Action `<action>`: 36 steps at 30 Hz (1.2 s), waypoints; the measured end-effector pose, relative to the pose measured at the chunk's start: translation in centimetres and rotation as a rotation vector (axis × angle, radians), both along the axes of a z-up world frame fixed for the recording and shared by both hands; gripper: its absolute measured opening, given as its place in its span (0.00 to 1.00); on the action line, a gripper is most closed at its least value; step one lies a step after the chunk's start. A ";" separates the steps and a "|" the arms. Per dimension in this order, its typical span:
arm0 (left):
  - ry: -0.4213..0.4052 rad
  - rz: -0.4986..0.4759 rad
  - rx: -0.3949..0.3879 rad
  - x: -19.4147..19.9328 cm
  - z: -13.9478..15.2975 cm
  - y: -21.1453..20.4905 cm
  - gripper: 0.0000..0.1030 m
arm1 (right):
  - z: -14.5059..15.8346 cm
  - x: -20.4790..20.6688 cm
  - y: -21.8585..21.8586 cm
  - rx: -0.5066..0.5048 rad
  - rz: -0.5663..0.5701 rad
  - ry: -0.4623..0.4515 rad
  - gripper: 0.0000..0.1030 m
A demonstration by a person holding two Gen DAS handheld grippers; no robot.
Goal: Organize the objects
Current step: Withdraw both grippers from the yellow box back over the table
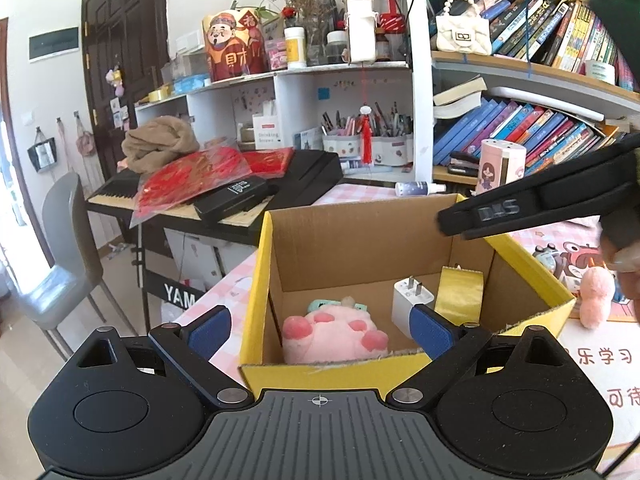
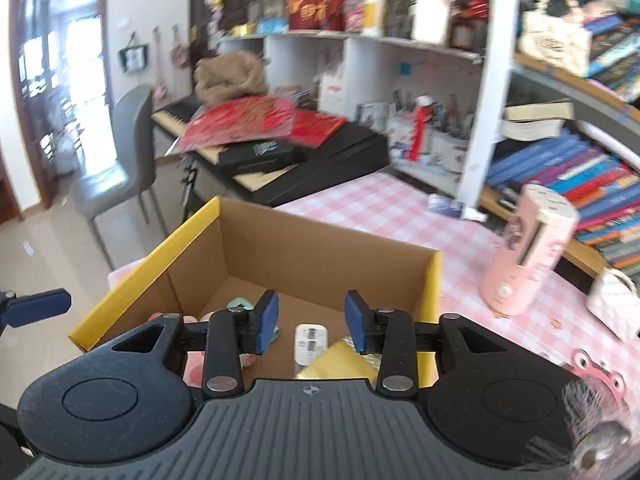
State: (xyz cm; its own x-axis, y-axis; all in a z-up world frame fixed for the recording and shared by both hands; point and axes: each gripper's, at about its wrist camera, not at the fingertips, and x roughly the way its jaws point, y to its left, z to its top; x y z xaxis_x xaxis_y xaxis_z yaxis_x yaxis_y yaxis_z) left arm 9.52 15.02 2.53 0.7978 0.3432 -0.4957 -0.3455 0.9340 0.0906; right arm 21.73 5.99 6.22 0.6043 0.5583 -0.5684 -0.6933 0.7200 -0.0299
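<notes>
Closest to me, the left gripper (image 1: 320,332) hangs at the near rim of the cardboard box (image 1: 400,236), its blue pads spread wide to either side of the near wall and pressing on nothing; I take it to be there to steady or guard the box rather than to pick anything up. The right gripper (image 2: 311,322) hovers over the same opening, tilted down into it, jaws only part open with bare air between the pads, so it holds nothing; it looks like a hand that has let something go above the box. Down on the box floor lie the things already gathered: a pink plush paw (image 1: 334,338) toward the near left corner, a white charger plug (image 1: 412,300) standing beside it, and a roll of gold tape (image 1: 460,294) leaning against the right-hand wall. Sorting seems well under way, since the box sits at the table's edge where both hands can reach in. Further out on the pink checked tablecloth (image 2: 384,208) a pink cylindrical case (image 2: 528,252) stands upright, a small white quilted bag (image 2: 612,300) rests near it, and a pink pompom (image 1: 596,296) lies just past the box's right side; these are probably next. Beyond them are the keyboard (image 1: 304,180) and crowded bookshelves (image 1: 540,132).
</notes>
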 end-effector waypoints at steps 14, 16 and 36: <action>-0.013 -0.034 -0.023 -4.9 0.4 -0.1 0.95 | -0.3 -7.2 -5.1 0.014 -0.202 -0.083 0.54; -0.009 -0.040 -0.025 -5.6 0.4 -0.1 0.95 | -0.7 -8.4 -5.6 0.010 -0.220 -0.091 0.56; 0.068 -0.110 -0.035 -10.7 -0.9 -2.4 0.95 | -4.2 -17.3 -9.3 -0.017 -0.418 -0.048 0.71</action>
State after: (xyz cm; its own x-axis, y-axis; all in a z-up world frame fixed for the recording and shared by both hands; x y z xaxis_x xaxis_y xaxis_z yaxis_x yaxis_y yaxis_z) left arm -1.18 12.64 1.66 0.7940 0.2372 -0.5597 -0.2350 0.9689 0.0773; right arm 4.46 -3.32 2.03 0.8025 0.2503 -0.5416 -0.3394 0.9381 -0.0693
